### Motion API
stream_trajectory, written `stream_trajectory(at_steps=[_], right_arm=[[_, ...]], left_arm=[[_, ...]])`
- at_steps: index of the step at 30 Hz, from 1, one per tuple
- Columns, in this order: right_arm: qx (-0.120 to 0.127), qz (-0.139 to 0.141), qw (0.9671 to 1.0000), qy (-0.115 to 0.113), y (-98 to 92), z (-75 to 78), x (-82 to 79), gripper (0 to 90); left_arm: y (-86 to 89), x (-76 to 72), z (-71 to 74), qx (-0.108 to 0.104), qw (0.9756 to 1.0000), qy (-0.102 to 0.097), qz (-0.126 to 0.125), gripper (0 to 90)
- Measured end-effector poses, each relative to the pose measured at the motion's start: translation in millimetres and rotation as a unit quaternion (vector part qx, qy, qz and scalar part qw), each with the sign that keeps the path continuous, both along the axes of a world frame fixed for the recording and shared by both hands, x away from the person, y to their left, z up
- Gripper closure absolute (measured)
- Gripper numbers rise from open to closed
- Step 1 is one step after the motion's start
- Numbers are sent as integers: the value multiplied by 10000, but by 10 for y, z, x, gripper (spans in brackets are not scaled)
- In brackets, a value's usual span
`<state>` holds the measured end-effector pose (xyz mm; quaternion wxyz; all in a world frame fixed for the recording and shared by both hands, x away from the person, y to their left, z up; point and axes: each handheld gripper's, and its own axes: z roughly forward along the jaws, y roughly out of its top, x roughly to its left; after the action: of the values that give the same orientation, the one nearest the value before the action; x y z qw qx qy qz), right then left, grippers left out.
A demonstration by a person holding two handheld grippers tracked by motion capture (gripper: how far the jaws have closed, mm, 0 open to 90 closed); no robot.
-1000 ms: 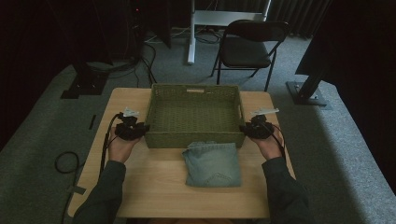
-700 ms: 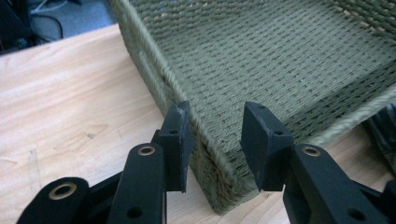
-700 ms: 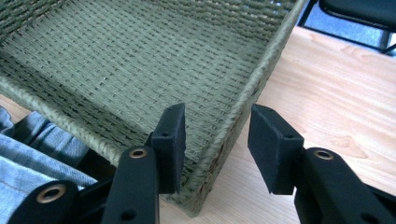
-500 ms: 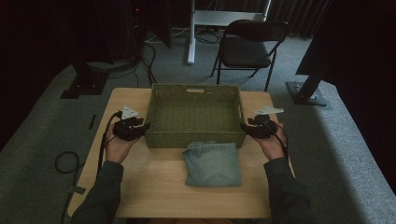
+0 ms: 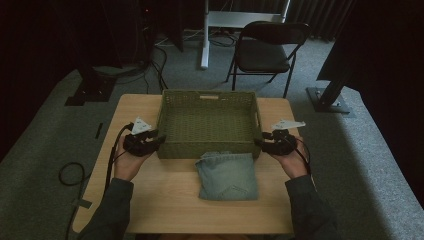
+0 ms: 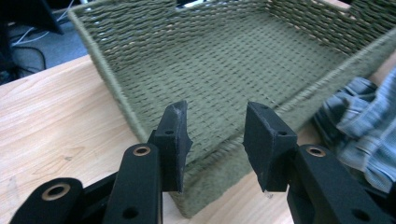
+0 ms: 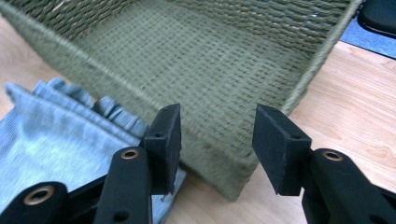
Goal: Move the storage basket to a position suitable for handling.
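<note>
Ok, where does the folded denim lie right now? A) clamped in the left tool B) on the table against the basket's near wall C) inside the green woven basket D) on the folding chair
B: the folded denim lies flat on the table, just in front of the basket, whose inside holds nothing.

Both the left gripper (image 5: 156,141) and right gripper (image 5: 261,142) have just opened off the basket's (image 5: 207,94) near corners.

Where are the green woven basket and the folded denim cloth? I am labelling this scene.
green woven basket (image 5: 209,95): high view, far rim.
folded denim cloth (image 5: 227,176): high view, middle of its top face.
</note>
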<state>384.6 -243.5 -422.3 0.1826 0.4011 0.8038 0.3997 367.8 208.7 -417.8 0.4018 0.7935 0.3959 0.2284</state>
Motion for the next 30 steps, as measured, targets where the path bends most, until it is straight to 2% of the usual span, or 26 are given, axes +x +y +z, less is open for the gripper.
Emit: stream_trajectory(at_steps=[4,9,13,20,30], right_arm=[[-25,126,9999,-5,22,3,-70,508],[25,355,9994,-9,62,-8,-181,450],[-40,510,9987,-51,95,-27,-247,442],[-223,520,9984,-13,136,-68,-280,453],[-284,625,9976,-16,144,-127,-326,448]], left_arm=[[-26,-42,-1,-8,9999,-45,-134,596],[-70,-100,1,-5,9996,-82,-275,592],[-100,-136,2,-10,9992,-116,-394,585],[-131,-161,-39,-63,9982,-107,-587,572],[-194,-189,-101,-71,9968,-121,-787,562]])
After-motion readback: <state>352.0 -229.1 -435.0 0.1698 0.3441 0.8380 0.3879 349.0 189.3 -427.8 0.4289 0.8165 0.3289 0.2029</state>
